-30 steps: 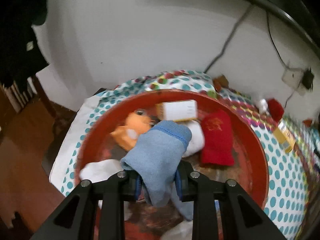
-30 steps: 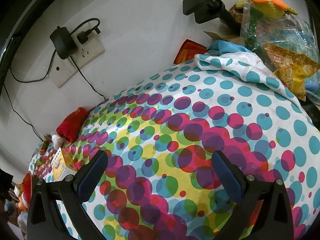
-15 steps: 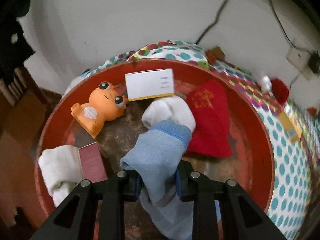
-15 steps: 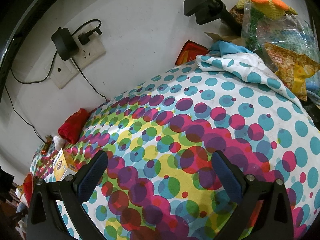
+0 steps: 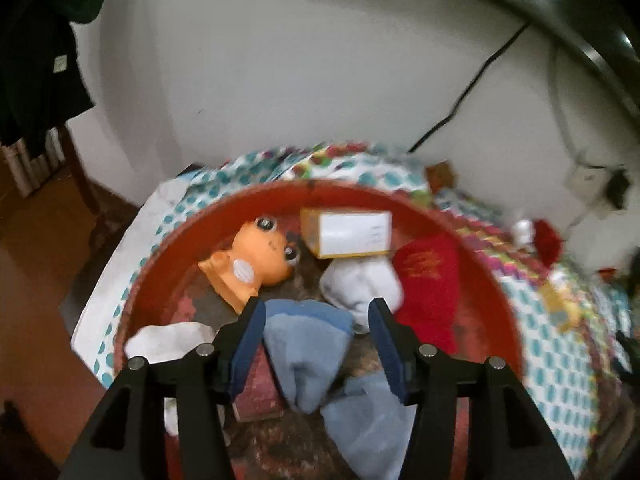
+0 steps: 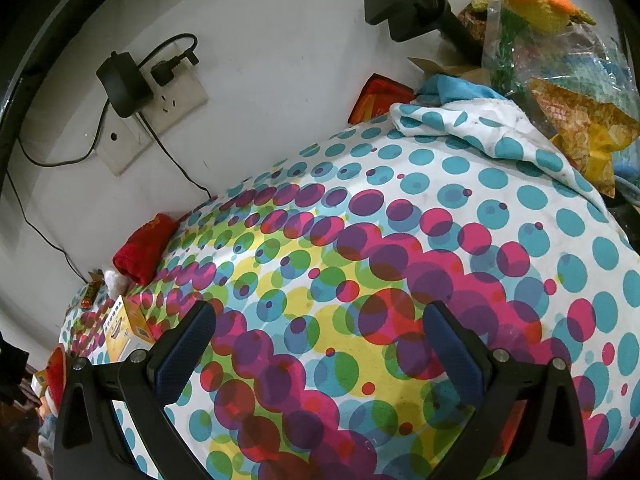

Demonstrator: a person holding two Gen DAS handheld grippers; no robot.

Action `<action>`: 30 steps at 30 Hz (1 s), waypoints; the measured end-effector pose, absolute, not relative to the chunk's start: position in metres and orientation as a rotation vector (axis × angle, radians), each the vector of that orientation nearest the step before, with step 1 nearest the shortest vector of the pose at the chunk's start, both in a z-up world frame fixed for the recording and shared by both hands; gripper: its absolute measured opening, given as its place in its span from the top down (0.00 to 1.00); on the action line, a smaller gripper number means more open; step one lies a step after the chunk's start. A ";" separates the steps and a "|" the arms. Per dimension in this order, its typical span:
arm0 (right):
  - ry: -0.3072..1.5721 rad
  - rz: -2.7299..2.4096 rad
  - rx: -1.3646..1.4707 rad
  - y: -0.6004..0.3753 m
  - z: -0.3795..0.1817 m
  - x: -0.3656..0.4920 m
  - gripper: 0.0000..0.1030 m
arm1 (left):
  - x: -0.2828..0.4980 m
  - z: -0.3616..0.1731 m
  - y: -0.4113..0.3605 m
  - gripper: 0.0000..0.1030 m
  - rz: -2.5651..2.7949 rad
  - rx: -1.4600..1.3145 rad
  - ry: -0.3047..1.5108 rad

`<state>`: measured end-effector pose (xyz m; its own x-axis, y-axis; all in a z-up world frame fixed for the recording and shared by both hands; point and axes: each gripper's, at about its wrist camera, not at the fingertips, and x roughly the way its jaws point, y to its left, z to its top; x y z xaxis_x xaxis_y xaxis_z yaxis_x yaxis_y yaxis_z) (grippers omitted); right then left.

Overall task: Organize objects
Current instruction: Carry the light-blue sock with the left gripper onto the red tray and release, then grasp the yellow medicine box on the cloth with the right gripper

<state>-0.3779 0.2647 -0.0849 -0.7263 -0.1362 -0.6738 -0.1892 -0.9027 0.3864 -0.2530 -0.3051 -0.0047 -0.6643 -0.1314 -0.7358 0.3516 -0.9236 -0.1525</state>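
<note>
Left gripper [image 5: 316, 320] opening, blue sock [image 5: 308, 344] loose between; red basin [image 5: 496, 300] holds 2 white socks [image 5: 360, 284].

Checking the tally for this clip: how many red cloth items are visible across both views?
2. One red cloth lies inside the red basin, right of the white sock. Another red cloth lies on the dotted cover near the wall. Others may be hidden.

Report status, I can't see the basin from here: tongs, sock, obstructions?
Left tongs opening, pale blue fabric sock loose between them over round red basin. Right tongs open, empty. Nothing blocking.
</note>
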 end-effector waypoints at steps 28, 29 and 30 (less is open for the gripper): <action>-0.229 3.052 -1.529 0.032 -0.099 -0.434 0.25 | -0.066 -0.039 -0.225 0.33 -2.855 0.819 0.411; -0.215 3.048 -1.510 0.034 -0.100 -0.435 0.29 | -0.066 -0.039 -0.224 0.33 -2.854 0.810 0.408; -0.203 3.046 -1.502 0.036 -0.099 -0.435 0.33 | -0.066 -0.039 -0.224 0.33 -2.854 0.810 0.409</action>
<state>-0.4347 0.0355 -0.0992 -0.5832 -0.1791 -0.7923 0.2824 -0.9592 0.0089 -0.0659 -0.2239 -0.0389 -0.8435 -0.0660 -0.5330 0.2130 -0.9522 -0.2191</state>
